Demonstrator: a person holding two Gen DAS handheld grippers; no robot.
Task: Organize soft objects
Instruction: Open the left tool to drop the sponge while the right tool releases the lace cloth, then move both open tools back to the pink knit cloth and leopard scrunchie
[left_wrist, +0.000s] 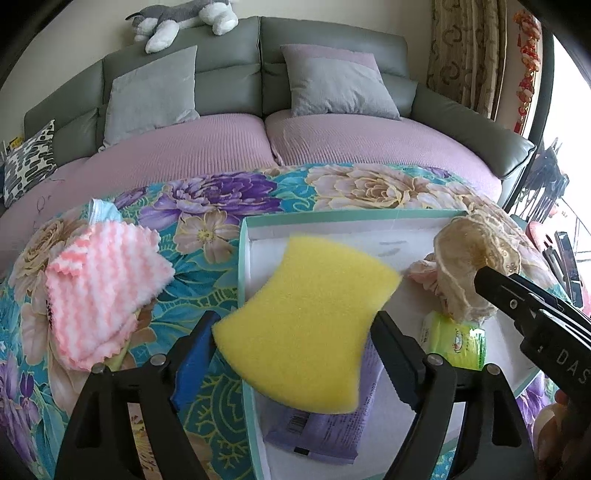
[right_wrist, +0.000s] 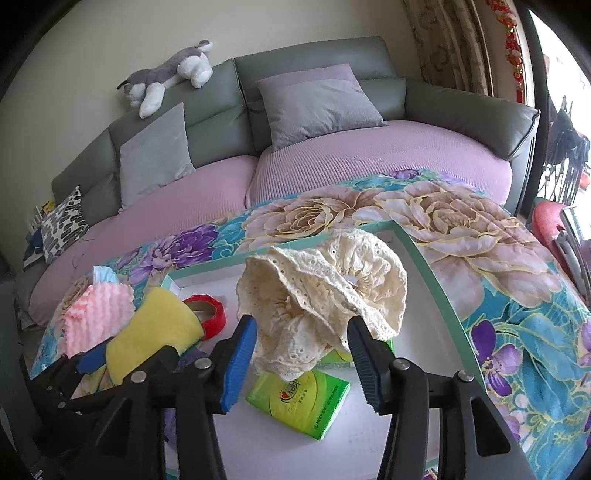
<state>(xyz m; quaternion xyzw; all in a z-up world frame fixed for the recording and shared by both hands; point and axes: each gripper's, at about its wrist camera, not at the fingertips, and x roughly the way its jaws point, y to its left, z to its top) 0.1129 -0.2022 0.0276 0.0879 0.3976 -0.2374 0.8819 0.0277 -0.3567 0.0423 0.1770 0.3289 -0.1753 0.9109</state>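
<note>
Yellow foam sponge (left_wrist: 304, 328), waisted shape, coarse pores, slightly blurred, between the left gripper (left_wrist: 295, 354) fingers over the near-left edge of the tray (left_wrist: 243, 266); jaws spread wide, a gap visible at the right pad, contact at the left pad unclear; grip cannot be told; cream lace fabric (right_wrist: 321, 299), ruffled, eyelet-edged, bunched up, standing between the right gripper (right_wrist: 301, 360) fingers; pads apart from the cloth on both sides, so open, nothing clamped; lace resting on a green tissue pack (right_wrist: 299, 402) inside the tray; second green pack partly hidden behind the lace; purple packet (left_wrist: 321, 428) flat on the tray floor under the sponge; red tape roll (right_wrist: 207, 314) in the tray's far-left corner, half hidden by the sponge in the right wrist view; pink-and-white wavy cloth (left_wrist: 99, 295) left of the tray on the floral cover (left_wrist: 221, 206), apart from the tray; light blue item (left_wrist: 103, 210) just behind the cloth; beyond, grey sofa (left_wrist: 229, 66) with pink seat covers, grey cushions (left_wrist: 151, 92), plush dog (left_wrist: 184, 18) on the backrest.
</note>
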